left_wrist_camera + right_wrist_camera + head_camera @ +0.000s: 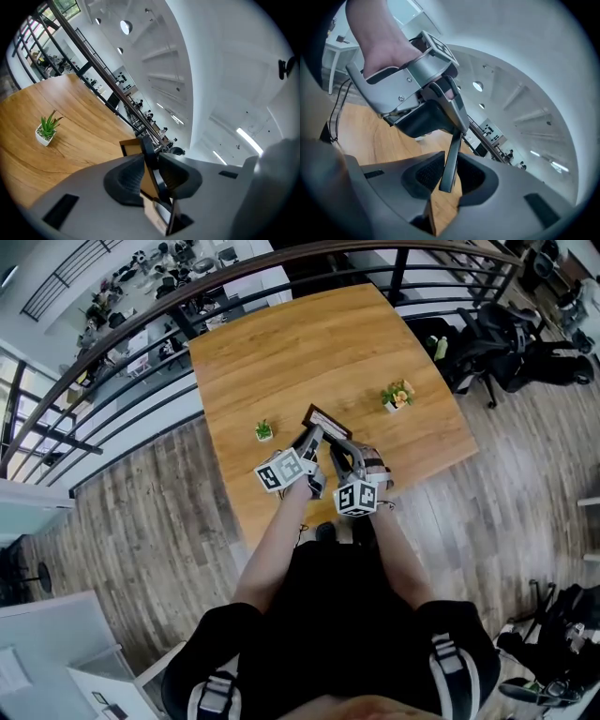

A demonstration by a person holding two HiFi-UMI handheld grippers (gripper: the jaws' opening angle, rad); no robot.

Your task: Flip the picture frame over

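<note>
Picture frame, where was it?

Near the front edge of the wood table, tipped up, not flat. Couldn't tell if its bottom edge touched the wood.

Who had it?

Both tools. The left gripper was pinching it, one pad on the tan back & one by the dark side. The right gripper pinched a thin dark edge of it too, w/ its pads pressed in close.

Were the 2 tools far apart?

No, right next to each other. In the right gripper view the left one sat just above the right one's jaws. A hand was wrapped round its handle.

Anything else on the table?

A little green plant in a white pot, just left of the frame, & a flower pot w/ orange-ish blooms further right. The frame was between them.
</note>
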